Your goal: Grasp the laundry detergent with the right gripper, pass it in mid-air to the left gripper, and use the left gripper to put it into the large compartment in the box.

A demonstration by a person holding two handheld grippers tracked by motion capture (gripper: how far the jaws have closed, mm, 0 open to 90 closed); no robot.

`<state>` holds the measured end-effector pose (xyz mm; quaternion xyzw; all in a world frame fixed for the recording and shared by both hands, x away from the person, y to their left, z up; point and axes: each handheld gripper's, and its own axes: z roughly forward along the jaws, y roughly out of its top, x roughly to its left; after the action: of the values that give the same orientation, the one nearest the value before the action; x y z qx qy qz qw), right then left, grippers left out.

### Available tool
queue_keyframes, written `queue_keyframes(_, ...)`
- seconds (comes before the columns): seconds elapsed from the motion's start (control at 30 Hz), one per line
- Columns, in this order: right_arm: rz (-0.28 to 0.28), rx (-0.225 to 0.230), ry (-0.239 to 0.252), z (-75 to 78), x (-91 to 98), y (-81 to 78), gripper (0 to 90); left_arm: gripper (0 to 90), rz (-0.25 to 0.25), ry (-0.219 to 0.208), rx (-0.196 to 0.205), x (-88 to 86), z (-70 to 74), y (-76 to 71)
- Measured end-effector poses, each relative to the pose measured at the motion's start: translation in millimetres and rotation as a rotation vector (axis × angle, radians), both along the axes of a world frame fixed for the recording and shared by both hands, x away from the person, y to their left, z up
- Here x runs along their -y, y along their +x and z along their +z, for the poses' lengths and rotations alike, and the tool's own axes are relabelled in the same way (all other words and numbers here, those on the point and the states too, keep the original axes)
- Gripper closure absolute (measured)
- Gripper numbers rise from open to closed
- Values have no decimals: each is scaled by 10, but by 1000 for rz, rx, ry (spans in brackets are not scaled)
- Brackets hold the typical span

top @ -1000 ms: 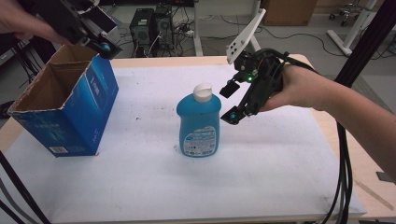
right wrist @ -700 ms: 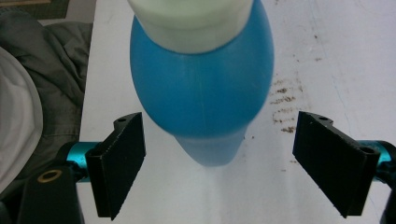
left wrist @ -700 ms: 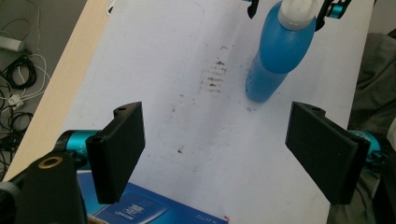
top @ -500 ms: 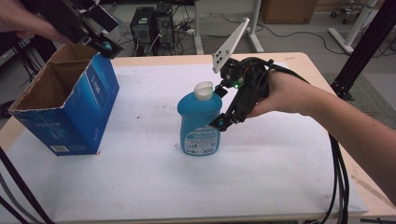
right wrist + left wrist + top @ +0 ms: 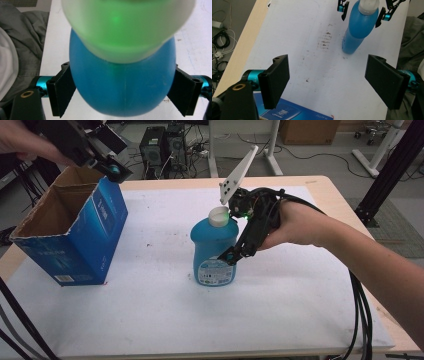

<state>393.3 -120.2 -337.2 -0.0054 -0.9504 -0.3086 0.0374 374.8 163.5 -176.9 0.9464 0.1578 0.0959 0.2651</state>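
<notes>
Standing upright mid-table, the blue bottle (image 5: 214, 251) was straddled by the right gripper (image 5: 239, 251), jaws spread at either flank, seemingly for a grasp. The left gripper (image 5: 329, 82) was held spread above the open box (image 5: 70, 237).

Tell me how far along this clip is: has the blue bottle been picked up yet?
Not yet. Done: the right tool has come down around the blue bottle, jaws on either side of its body in the right gripper view. In hand: closing the grasp; whether the jaws touch yet is unclear. The bottle stands upright on the white table cover. Left: lifting it, perhaps toward the open blue box, where the left tool hovers open.
</notes>
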Motion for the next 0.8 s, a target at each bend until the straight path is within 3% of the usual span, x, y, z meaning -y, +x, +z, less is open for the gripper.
queue_keyframes(0.2, 4, 20, 12, -4, -12, -12, 188, 201, -6, 1, 0, 4, -4, -4)
queue_keyframes(0.3, 0, 15, 3, -3, -8, -13, 189, 201, -4, 3, -2, 2, -4, -6)
queue_keyframes(0.4, 6, 9, 8, -8, -3, -11, 259, 201, -5, 4, -3, 2, -5, -5)
queue_keyframes(0.8, 25, 4, 13, -22, 0, 3, 305, 201, -6, 3, -6, 9, -6, -5)
